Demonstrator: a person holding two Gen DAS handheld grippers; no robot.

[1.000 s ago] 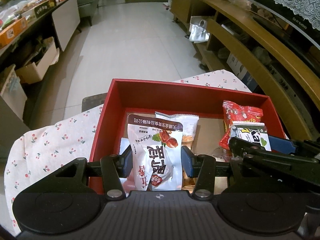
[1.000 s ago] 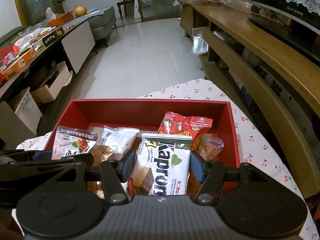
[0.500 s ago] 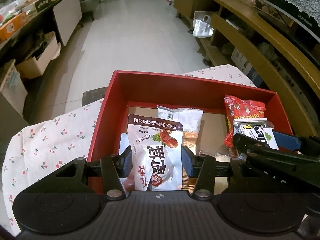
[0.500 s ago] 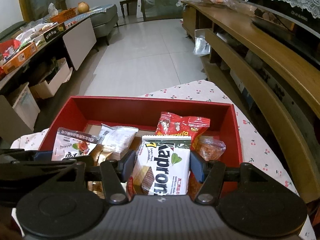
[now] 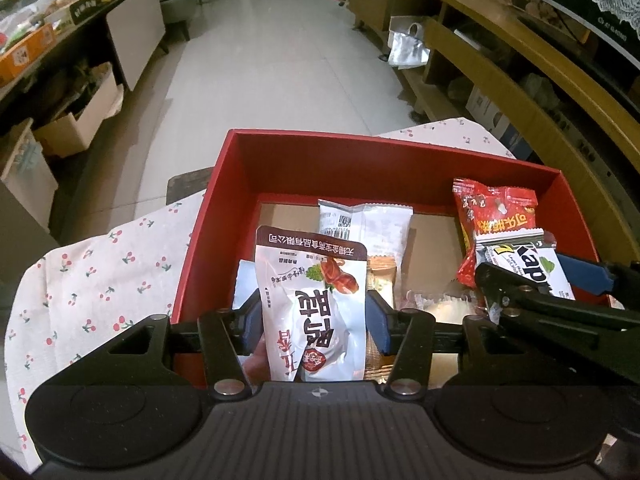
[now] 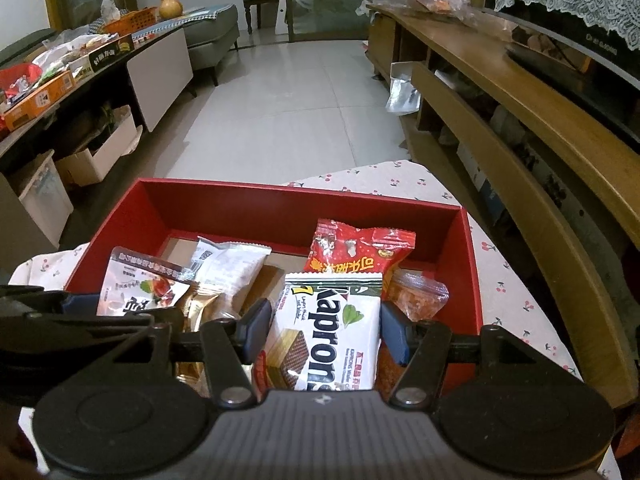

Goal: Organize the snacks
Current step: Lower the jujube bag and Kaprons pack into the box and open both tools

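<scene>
**Both packets over the box, left grip letting go**

Little has shifted since a second ago: both grippers hang where they were over the red rectangular cardboard box (image 5: 352, 160), and the one real change is at your left gripper (image 5: 314, 316), whose jaws are opening. The white plastic pouch with a brown top band and red dates printed on it (image 5: 316, 300) is between its blue pads, which look to be still touching the pouch's sides, so count it as barely held and about to drop. It sits low over the box's near left part.

Your right gripper (image 6: 324, 338) is clamped on the white Kapron wafer bar packet (image 6: 332, 336), pads pressed on both long edges, over the near right part of the box.

Done so far, by how things lie: the box on the cherry-print tablecloth (image 5: 100, 264) already holds a white-and-grey crimped sachet (image 5: 368, 228), a red foil snack bag with yellow lettering (image 6: 356, 256), a clear bag of orange pieces (image 6: 416, 294) and some gold-wrapped sweets (image 6: 200, 300).

Left for you, I judge: finish releasing the pouch, then set the wafer bar down. Whether more snacks wait outside the box cannot be told from these views.
</scene>
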